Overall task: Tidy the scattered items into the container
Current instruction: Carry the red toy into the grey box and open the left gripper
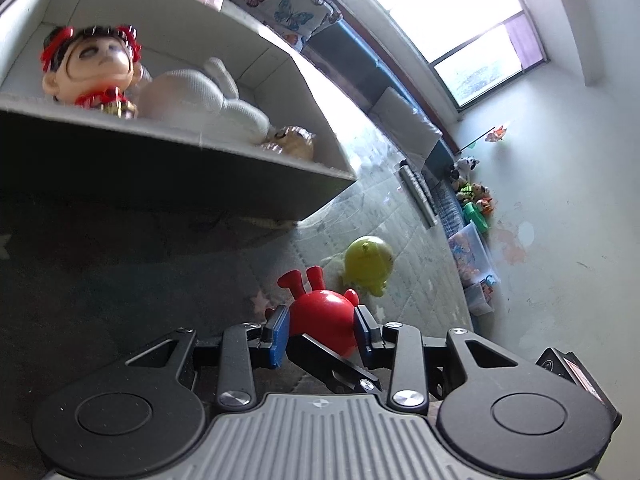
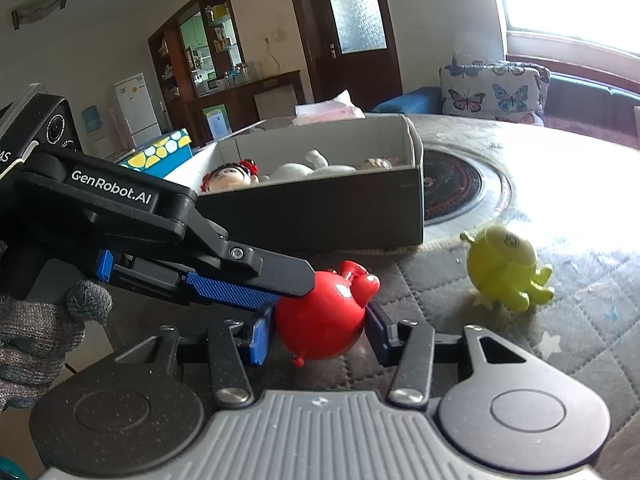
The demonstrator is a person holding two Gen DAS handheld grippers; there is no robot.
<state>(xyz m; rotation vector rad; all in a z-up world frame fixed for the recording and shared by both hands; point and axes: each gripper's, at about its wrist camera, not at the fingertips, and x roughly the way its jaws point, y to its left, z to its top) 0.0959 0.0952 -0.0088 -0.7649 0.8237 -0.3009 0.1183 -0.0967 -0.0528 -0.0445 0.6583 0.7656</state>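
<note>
Step in hand, as I read it: get the red toy (image 1: 324,316) off the tabletop (image 1: 400,220) and into the cardboard box (image 1: 180,136). The box sits up and to the left in the left wrist view, open side up, with a big-headed doll (image 1: 92,64) and a white plush (image 1: 200,96) already in it; the free floor looks to be at its right end, so aim there. The toy is round and glossy and likely slips, so squeeze across the widest part of the body, not the ears or feet; lift straight up to clear the near wall, then move over and let go low.

Both tools crowd the same toy, so one should back off before any lift, or the fingers will clash.

Left gripper (image 1: 322,330): comes in low and nearly level from the left, held by a gloved hand (image 2: 36,332); jaws closed in on the red toy, both blue pads look to be against its sides.

Right gripper (image 2: 320,334): low, pointing toward the box, one finger crossing under the left one; jaws bracket the same toy, left pad seems to touch, right pad too close to call, so a real grip cannot be told.

Yellow-green toy (image 1: 368,264): lies loose on the tabletop just right of the red one, apart from it, untouched, outside the box.
</note>
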